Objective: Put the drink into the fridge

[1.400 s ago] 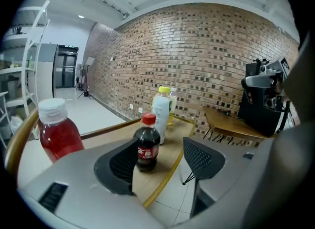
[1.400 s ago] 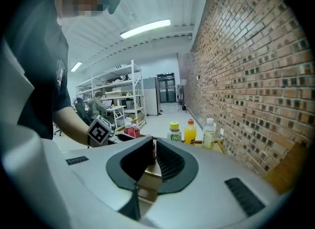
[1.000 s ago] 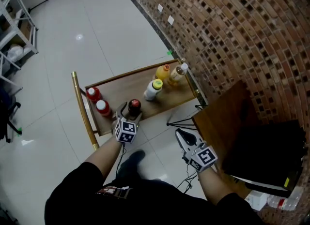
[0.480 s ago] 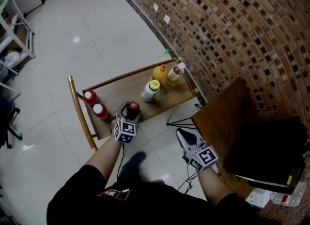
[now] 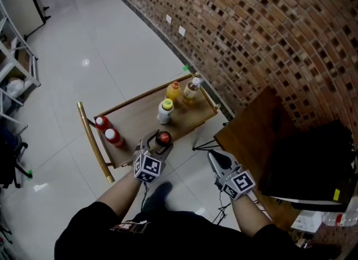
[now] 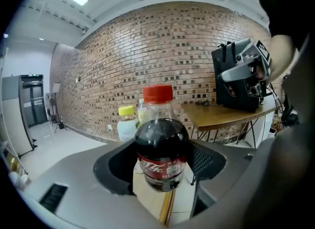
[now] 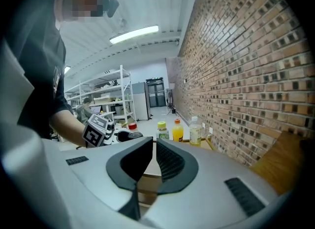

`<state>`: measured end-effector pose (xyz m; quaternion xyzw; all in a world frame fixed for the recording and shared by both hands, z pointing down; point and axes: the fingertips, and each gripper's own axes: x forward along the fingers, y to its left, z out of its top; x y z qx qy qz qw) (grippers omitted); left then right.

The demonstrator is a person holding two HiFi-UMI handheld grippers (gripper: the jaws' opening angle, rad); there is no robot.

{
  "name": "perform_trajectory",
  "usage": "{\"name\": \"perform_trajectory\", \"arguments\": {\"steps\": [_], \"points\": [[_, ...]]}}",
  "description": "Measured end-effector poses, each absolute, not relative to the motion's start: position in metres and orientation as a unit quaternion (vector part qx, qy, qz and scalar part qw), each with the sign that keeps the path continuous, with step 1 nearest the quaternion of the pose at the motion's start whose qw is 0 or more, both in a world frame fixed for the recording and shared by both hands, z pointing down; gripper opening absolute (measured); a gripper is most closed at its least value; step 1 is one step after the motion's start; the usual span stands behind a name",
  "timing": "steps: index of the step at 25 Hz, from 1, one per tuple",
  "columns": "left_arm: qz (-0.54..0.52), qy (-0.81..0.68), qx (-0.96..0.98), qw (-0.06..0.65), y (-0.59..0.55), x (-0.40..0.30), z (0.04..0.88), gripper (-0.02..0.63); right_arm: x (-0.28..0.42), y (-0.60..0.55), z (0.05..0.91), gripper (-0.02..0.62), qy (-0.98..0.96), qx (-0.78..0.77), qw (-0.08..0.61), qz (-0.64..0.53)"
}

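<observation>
A cola bottle (image 6: 161, 144) with a red cap (image 5: 163, 137) stands upright between the jaws of my left gripper (image 5: 159, 140), which is shut on its dark body. In the left gripper view the left gripper (image 6: 162, 160) holds the bottle over the near edge of the wooden cart (image 5: 140, 114), with floor showing under it. My right gripper (image 5: 215, 156) hangs to the right of the cart, over the floor beside the wooden table (image 5: 251, 136). In its own view the right gripper (image 7: 154, 144) has its jaws together with nothing between them. A black box-like appliance (image 5: 307, 166) sits on that table.
On the cart stand two red-capped bottles (image 5: 107, 130) at the left. A white bottle with a yellow cap (image 5: 165, 111), an orange drink (image 5: 173, 91) and a clear bottle (image 5: 192, 89) stand at the back. A brick wall (image 5: 268, 35) runs along the right. Metal shelving (image 5: 14, 57) stands far left.
The left jaws have closed in on the cola bottle, and the bottle has come from the cart top towards its near edge. The right gripper has hardly moved.
</observation>
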<state>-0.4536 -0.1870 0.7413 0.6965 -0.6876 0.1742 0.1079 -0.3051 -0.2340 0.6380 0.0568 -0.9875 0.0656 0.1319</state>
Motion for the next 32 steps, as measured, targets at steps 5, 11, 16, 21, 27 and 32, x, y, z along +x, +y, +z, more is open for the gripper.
{"name": "perform_trajectory", "arguments": {"steps": [5, 11, 16, 21, 27, 32], "points": [[0.153, -0.651, 0.737, 0.094, -0.196, -0.384, 0.674, 0.313, -0.243, -0.239, 0.592, 0.038, -0.989, 0.088, 0.107, 0.047], [0.101, -0.571, 0.812, 0.068, -0.220, -0.256, 0.574, 0.313, -0.123, -0.228, 0.534, 0.038, -0.986, 0.148, 0.079, 0.014], [0.074, -0.488, 0.868, 0.046, -0.232, -0.134, 0.513, 0.313, -0.006, -0.214, 0.496, 0.038, -0.972, 0.225, 0.059, -0.005], [0.061, -0.391, 0.918, 0.030, -0.221, 0.008, 0.470, 0.313, 0.124, -0.192, 0.464, 0.038, -0.949, 0.313, 0.038, -0.018], [0.046, -0.294, 0.953, 0.050, -0.202, 0.153, 0.447, 0.312, 0.253, -0.169, 0.449, 0.038, -0.921, 0.387, 0.027, -0.014], [0.028, -0.243, 0.964, 0.107, -0.196, 0.259, 0.445, 0.313, 0.343, -0.144, 0.445, 0.038, -0.900, 0.435, 0.024, -0.011]]}}
